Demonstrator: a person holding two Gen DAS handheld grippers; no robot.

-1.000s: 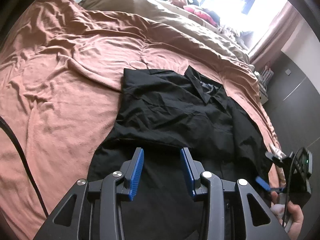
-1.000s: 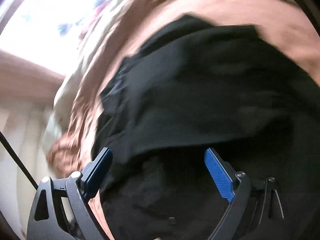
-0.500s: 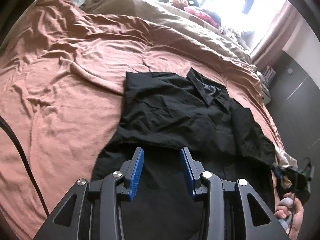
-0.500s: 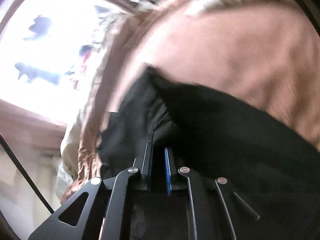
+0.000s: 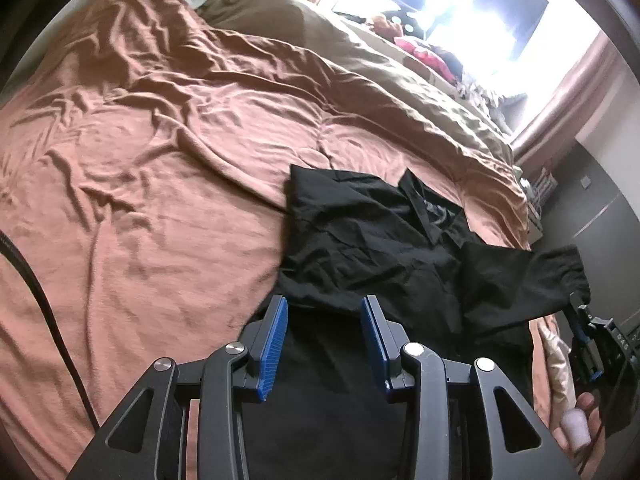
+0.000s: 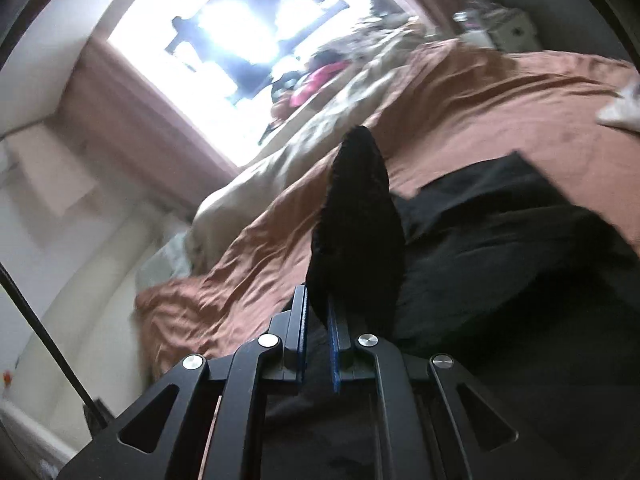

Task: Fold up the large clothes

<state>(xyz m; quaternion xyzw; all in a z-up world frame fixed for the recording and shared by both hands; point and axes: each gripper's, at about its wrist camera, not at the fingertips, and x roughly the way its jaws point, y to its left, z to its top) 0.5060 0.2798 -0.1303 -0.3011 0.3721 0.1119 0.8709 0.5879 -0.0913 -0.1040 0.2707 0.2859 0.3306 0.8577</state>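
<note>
A black collared shirt (image 5: pixel 372 240) lies on the bed, collar toward the far side, its left side folded in. My left gripper (image 5: pixel 324 312) is open and empty, hovering over the shirt's lower part. My right gripper (image 6: pixel 316 304) is shut on the shirt's right sleeve (image 6: pixel 356 232) and holds it lifted off the bed. In the left wrist view the right gripper (image 5: pixel 580 320) shows at the far right, holding the raised sleeve (image 5: pixel 532 284).
The bed is covered by a rumpled rust-coloured blanket (image 5: pixel 140 184) with a beige duvet (image 5: pixel 392 80) beyond it. A bright window (image 5: pixel 460 12) and clutter sit at the far side. The bed edge and a dark floor (image 5: pixel 592 216) lie at the right.
My right gripper has closed on the shirt's right sleeve and lifted it up off the bed. My left gripper has stayed open and drawn back slightly.
</note>
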